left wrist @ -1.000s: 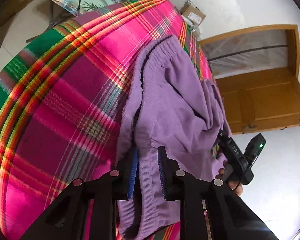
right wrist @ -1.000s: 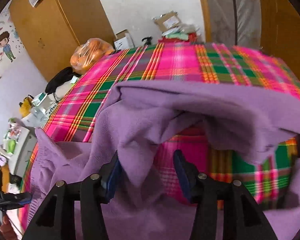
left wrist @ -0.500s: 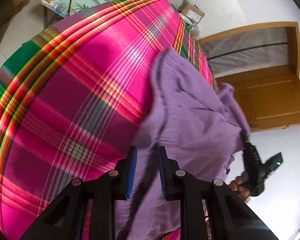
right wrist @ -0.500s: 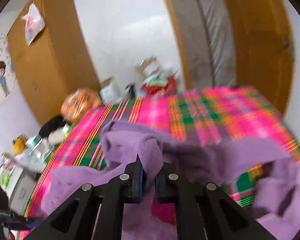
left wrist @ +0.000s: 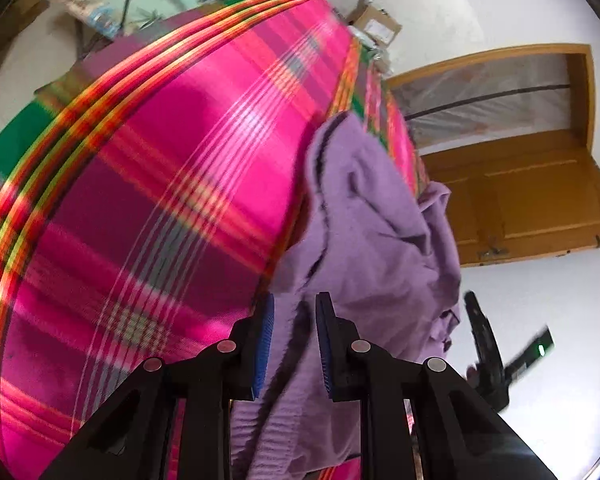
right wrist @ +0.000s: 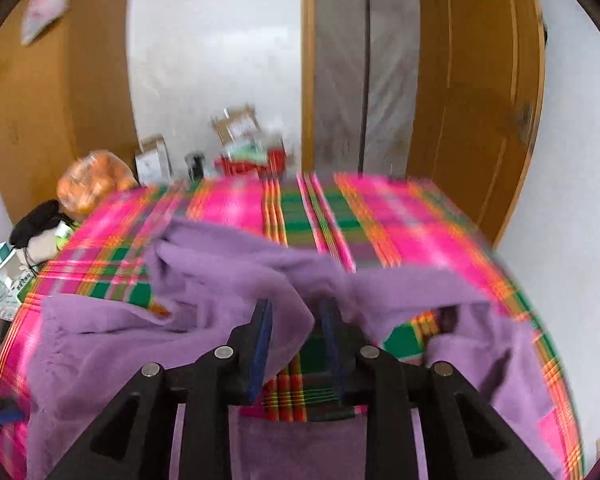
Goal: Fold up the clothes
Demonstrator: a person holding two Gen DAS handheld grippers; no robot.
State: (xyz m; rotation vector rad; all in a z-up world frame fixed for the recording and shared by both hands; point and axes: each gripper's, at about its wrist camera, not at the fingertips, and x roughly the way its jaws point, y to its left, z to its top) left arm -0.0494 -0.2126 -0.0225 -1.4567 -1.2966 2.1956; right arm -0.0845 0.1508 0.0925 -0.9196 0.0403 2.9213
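Purple fleece garment (left wrist: 380, 216) — soft, light, limp, bunches easily; best taken at ribbed waistband or hem.

Left wrist view: garment lies crumpled along right edge of plaid-covered bed (left wrist: 160, 200), long axis running from near edge toward far edge. Left hand-held gripper (left wrist: 292, 336) grasping near fold, jaws not quite closed.

Right wrist view: right hand-held gripper (right wrist: 296, 344) pinching raised fold — cloth drapes off to both sides across near half of bed.

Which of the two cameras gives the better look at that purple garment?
The right wrist view: the purple garment spreads wide across the plaid cloth. The left wrist view shows only one bunched side.
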